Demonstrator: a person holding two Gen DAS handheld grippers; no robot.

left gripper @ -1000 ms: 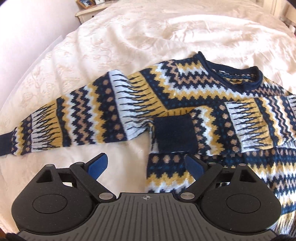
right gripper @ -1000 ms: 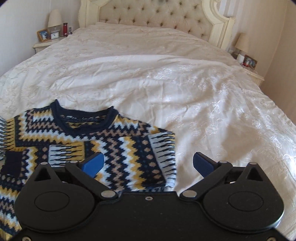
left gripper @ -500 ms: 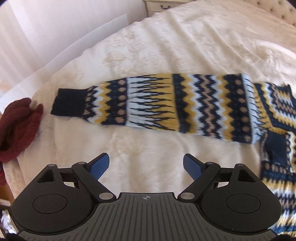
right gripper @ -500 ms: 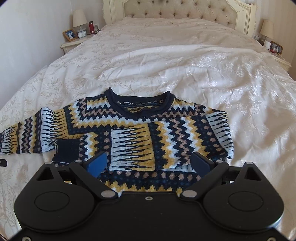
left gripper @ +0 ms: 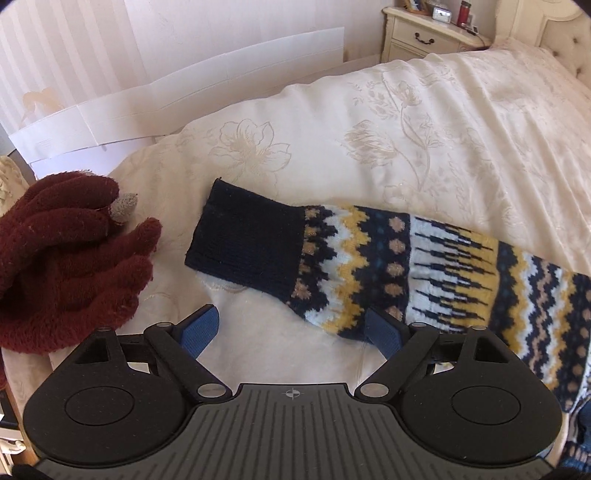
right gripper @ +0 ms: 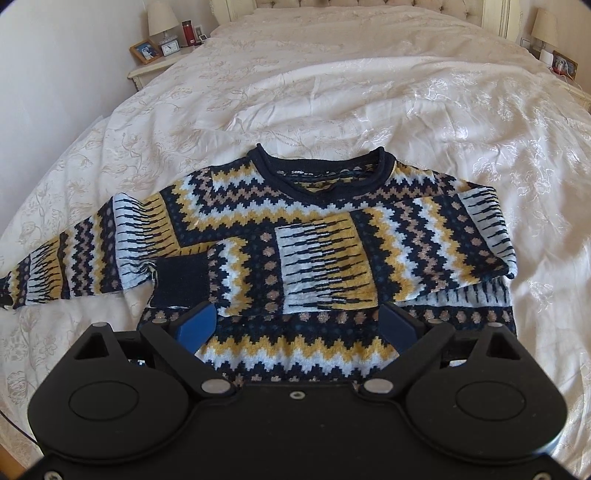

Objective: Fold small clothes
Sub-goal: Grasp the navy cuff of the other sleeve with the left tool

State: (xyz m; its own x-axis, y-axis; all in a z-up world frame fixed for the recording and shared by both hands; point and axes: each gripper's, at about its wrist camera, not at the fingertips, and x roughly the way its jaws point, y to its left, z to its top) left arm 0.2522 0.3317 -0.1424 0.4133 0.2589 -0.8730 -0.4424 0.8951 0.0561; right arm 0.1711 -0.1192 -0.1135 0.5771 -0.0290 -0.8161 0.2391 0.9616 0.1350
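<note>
RISK | your left tongs [left gripper: 291,328] gape wide, empty | navy ribbed cuff [left gripper: 247,243] of zigzag knit sweater [right gripper: 314,251] at 11 o'clock | pinching cream bedspread [left gripper: 369,129] too drags it | right tongs [right gripper: 295,328] wide, idle

Sunlit cream floral bedspread [right gripper: 369,92], tufted headboard [right gripper: 369,3], nightstand [left gripper: 424,40], pale walls [right gripper: 55,74].

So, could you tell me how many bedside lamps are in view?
2: one lamp on the nightstand left of the bed, another lamp at the right side of the headboard. Neither shows in the left wrist view.
</note>
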